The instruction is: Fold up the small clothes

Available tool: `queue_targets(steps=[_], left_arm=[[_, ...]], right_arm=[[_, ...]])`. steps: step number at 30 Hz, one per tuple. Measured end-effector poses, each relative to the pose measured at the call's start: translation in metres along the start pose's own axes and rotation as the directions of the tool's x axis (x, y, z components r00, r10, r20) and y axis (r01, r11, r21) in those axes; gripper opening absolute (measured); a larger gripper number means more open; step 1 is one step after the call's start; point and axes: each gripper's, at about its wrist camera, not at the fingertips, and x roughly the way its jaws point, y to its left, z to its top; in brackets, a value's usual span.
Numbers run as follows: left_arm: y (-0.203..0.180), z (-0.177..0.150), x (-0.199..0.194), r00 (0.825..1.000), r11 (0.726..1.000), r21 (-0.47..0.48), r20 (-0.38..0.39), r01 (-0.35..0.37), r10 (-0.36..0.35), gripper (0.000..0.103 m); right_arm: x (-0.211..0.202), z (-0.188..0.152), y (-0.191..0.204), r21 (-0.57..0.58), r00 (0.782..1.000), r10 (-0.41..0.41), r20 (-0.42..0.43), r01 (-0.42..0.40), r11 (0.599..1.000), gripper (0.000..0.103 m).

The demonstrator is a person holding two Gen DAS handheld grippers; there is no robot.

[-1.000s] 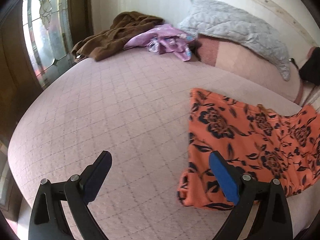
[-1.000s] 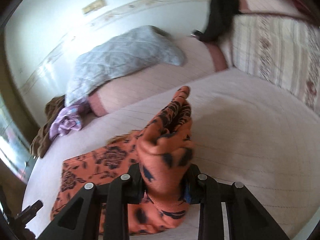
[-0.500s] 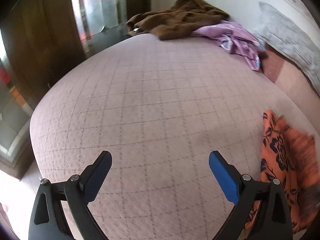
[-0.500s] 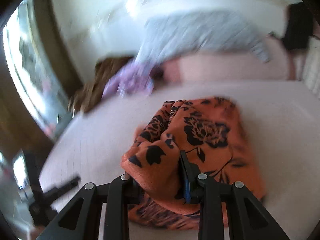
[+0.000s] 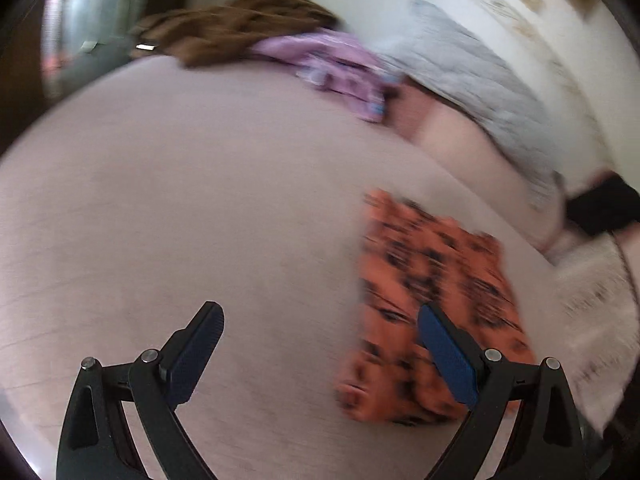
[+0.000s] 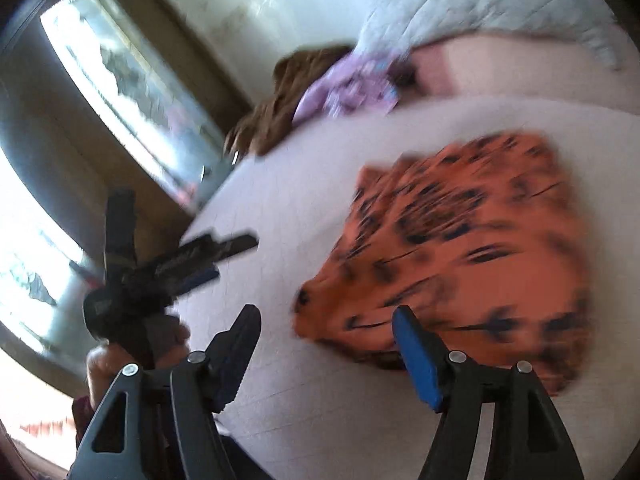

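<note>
The orange cloth (image 6: 460, 248) lies folded on the bed (image 5: 180, 200). Both the left gripper (image 5: 320, 344) and the right gripper (image 6: 326, 344) are spread wide (holding nothing). A careless grab could undo the fold.

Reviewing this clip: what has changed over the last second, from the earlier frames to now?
The right gripper let go of the orange floral garment: a second ago it was clamped on a raised bunch of it, now its jaws are open and the cloth lies folded over on the bed. The left gripper stayed open and empty. The brown and purple clothes and the grey pillow are unmoved.
</note>
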Motion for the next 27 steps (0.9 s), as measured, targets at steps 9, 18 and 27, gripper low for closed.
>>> queue_targets(steps=[9,18,27], left_arm=[[-0.049,-0.031,0.031,0.977,0.985,0.099,-0.171,0.144,-0.125,0.055],[-0.057,-0.028,0.044,0.974,0.983,0.052,-0.153,0.177,-0.167,0.077],[-0.078,-0.025,0.051,0.984,0.98,0.114,-0.097,0.161,-0.15,0.057]], right_arm=[[-0.008,-0.005,-0.096,0.16,0.973,-0.227,-0.043,0.231,0.96,0.04],[-0.002,-0.014,-0.103,0.121,0.977,-0.215,-0.017,0.215,0.969,0.041],[-0.006,-0.018,-0.117,0.14,0.994,-0.105,0.006,0.103,0.985,0.041]])
